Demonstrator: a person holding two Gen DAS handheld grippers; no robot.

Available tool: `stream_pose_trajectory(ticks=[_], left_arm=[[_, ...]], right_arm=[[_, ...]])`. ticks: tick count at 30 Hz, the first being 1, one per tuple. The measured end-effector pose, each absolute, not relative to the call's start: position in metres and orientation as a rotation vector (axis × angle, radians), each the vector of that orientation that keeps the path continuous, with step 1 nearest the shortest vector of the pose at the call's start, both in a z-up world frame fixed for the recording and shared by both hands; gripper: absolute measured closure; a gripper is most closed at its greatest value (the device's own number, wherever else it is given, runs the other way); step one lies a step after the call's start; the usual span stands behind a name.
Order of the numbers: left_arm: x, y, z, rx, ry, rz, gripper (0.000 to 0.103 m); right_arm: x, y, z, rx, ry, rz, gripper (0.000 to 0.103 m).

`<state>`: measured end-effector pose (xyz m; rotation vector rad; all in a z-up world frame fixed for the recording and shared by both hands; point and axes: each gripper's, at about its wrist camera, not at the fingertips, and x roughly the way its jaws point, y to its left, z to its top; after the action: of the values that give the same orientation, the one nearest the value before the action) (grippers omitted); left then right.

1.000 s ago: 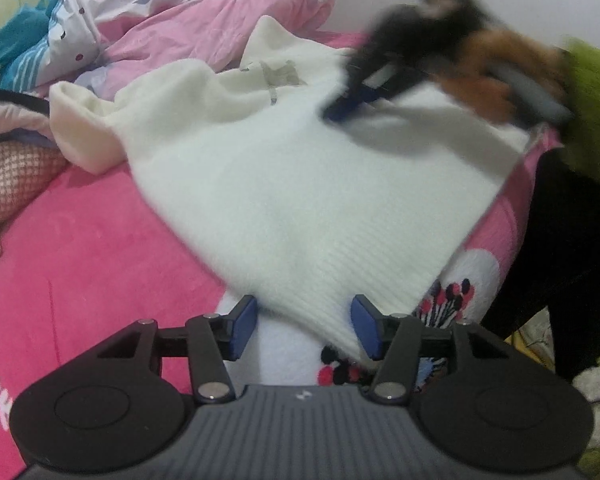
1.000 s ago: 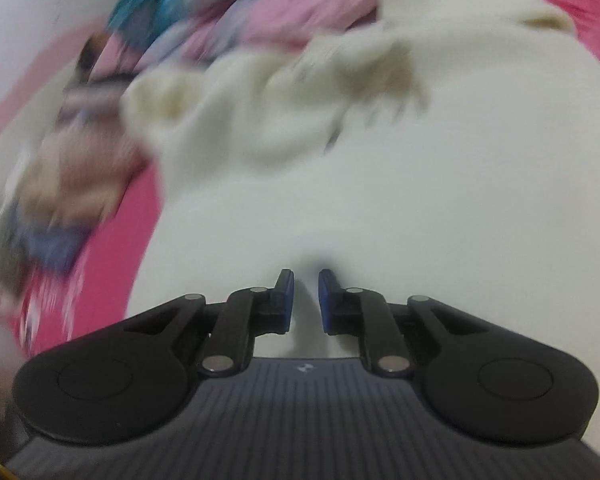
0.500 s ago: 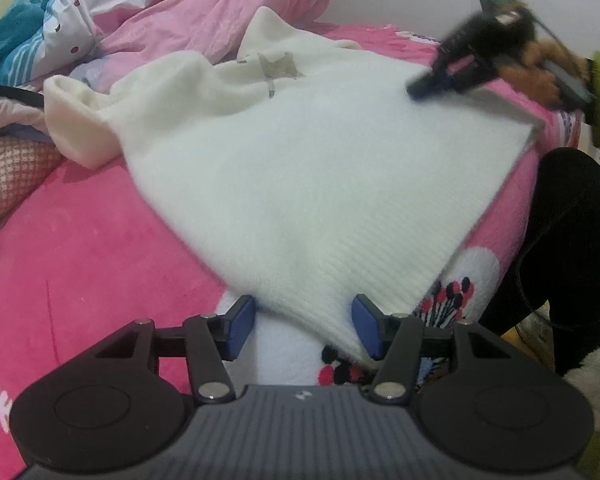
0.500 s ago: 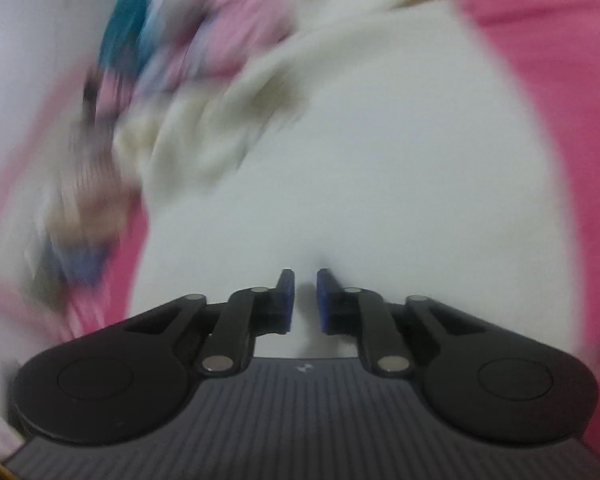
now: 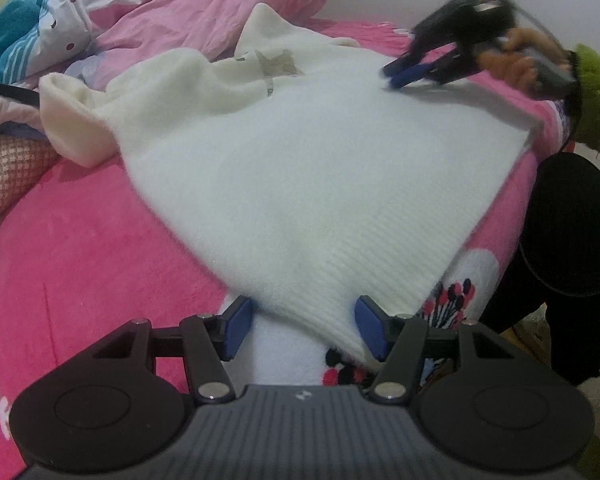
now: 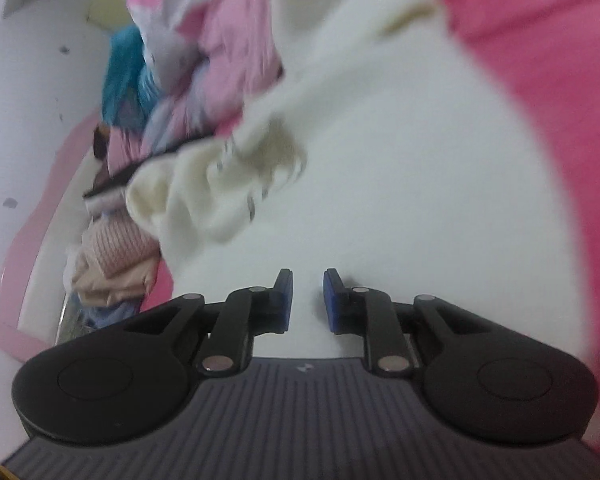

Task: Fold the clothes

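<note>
White knit sweater (image 5: 300,168) lies spread flat across a pink bedspread (image 5: 80,240), its ribbed hem nearest the left gripper (image 5: 300,326), whose blue pads (image 5: 236,330) stand wide and are parting further; the hem's edge runs between them with no pad pressing on it, so the claw is released. That gripper angles steeply down at the near corner of the garment and has kept its place since a second ago. Across the sweater, the right gripper (image 5: 396,74) is held by a hand (image 5: 512,64) in a fuzzy green cuff (image 5: 592,92), its tips low over the far side edge; in its own view the right gripper (image 6: 307,300) shows a narrow gap that is widening, with the white knit (image 6: 380,200) under and beyond it and nothing clamped. A second ago it hung nearer the collar; it has since swung out toward the bed's edge, dropped lower and rolled. The sweater's right side ends just short of the bedspread's border, where dark trousers (image 5: 572,248) stand close. On the left, open pink cloth runs clear. Beyond the collar (image 5: 276,66) and a bunched sleeve (image 5: 76,120) a heap of pink and turquoise bedding (image 5: 160,12) crowds the far end.
</note>
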<state>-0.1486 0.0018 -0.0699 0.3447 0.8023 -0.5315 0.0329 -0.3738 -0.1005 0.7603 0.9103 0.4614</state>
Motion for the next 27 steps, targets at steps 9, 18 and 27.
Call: stream_pose_trajectory(ticks=[9,18,27], left_arm=[[-0.149,0.005,-0.070,0.317,0.803,-0.527,0.043],[-0.148,0.006,-0.071,0.303,0.804,-0.531,0.042],[-0.146,0.010,-0.071,0.286,0.810,-0.549,0.042]], right_arm=[[0.077,-0.352,-0.074,0.677,0.812,0.329,0.089],[0.097,-0.246,-0.082,0.541,0.965,0.481,0.094],[0.052,-0.191,-0.055,0.469,1.023,0.732,0.089]])
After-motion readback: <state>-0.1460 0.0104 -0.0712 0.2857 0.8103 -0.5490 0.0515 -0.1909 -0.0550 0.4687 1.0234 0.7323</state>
